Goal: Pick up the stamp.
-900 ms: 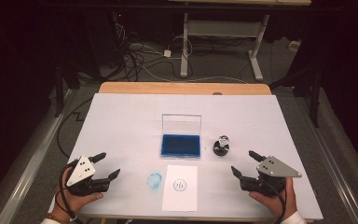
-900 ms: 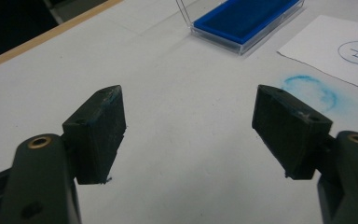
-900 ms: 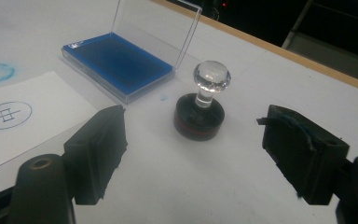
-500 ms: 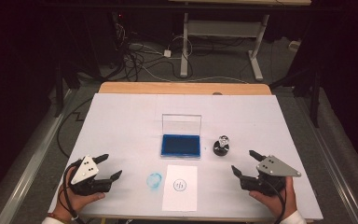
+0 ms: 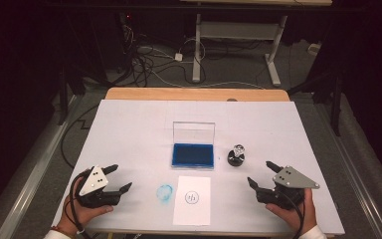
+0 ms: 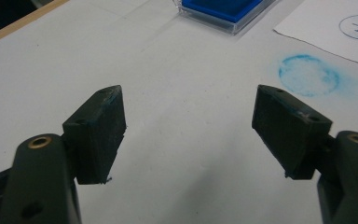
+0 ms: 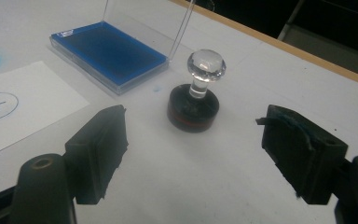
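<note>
I keep both claws released and empty. My right claw (image 5: 263, 175) rests on the table (image 5: 129, 129) near the stamp (image 5: 237, 156), its jaws facing it. The stamp stands upright just beside the open blue ink pad (image 5: 193, 154). My left claw (image 5: 115, 179) is well apart from the stamp, beyond the paper (image 5: 193, 200).

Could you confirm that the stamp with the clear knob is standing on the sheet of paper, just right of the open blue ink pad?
Not quite: the stamp stands on the bare table, apart from the paper, as the high view shows. It is indeed just right of the open blue ink pad.
</note>
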Demonstrator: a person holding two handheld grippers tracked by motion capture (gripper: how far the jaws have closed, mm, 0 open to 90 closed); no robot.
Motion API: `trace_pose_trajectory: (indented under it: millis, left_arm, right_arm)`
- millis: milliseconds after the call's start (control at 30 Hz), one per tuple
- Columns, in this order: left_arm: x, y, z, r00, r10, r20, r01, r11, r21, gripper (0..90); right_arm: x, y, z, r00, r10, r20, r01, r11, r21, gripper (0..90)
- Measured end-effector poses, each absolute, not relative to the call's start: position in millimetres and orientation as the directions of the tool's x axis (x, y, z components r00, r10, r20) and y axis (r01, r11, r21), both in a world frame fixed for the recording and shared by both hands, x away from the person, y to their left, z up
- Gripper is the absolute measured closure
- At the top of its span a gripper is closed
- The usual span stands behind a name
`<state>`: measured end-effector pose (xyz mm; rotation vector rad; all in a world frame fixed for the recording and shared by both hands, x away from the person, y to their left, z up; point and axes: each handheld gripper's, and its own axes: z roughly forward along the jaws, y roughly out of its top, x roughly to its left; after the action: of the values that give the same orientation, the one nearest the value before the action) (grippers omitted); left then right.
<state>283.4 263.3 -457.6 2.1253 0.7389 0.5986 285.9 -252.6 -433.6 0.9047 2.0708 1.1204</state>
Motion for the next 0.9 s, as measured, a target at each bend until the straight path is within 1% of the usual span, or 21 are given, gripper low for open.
trace_pose_trajectory:
  millis: [133,300,400,467,533,600,700,767,800,867,900]
  left_arm:
    - [283,261,-458,0.727,0.666,0.169,0.297,-0.526,0.797,25.0]
    - [281,263,-458,0.727,0.665,0.169,0.297,-0.527,0.796,25.0]
    - [282,263,-458,0.726,0.667,0.171,0.298,-0.528,0.796,24.9]
    - [283,262,-459,0.725,0.667,0.172,0.301,-0.532,0.791,24.9]
    - [283,262,-459,0.725,0.668,0.171,0.304,-0.532,0.790,24.7]
    - [283,262,-460,0.723,0.670,0.170,0.308,-0.533,0.788,24.1]
    - [282,262,-459,0.726,0.669,0.161,0.311,-0.528,0.790,24.1]
    - [282,262,-459,0.725,0.669,0.162,0.309,-0.527,0.792,24.1]
    - [283,262,-459,0.725,0.669,0.162,0.309,-0.526,0.793,24.1]
    - [283,262,-460,0.725,0.670,0.160,0.311,-0.525,0.792,22.6]
    - [283,262,-460,0.725,0.670,0.160,0.311,-0.525,0.792,22.6]
  right_arm:
    - [289,-255,-431,-0.571,0.798,-0.191,0.280,0.409,0.868,21.7]
    - [301,-254,-428,-0.574,0.795,-0.197,0.291,0.423,0.858,21.2]
    - [312,-251,-425,-0.588,0.783,-0.201,0.305,0.446,0.842,20.9]
    - [320,-250,-421,-0.628,0.760,-0.166,0.313,0.443,0.840,20.1]
    - [329,-248,-417,-0.641,0.752,-0.155,0.324,0.449,0.833,19.6]
    - [334,-246,-416,-0.643,0.751,-0.150,0.336,0.452,0.826,19.4]
    - [353,-239,-411,-0.662,0.736,-0.140,0.358,0.475,0.804,19.1]
    - [357,-238,-411,-0.673,0.727,-0.133,0.361,0.480,0.800,19.2]
    - [363,-236,-411,-0.677,0.727,-0.116,0.378,0.478,0.793,19.4]
    - [374,-232,-414,-0.684,0.720,-0.116,0.395,0.500,0.771,21.2]
    - [377,-231,-414,-0.688,0.716,-0.118,0.395,0.506,0.767,20.8]
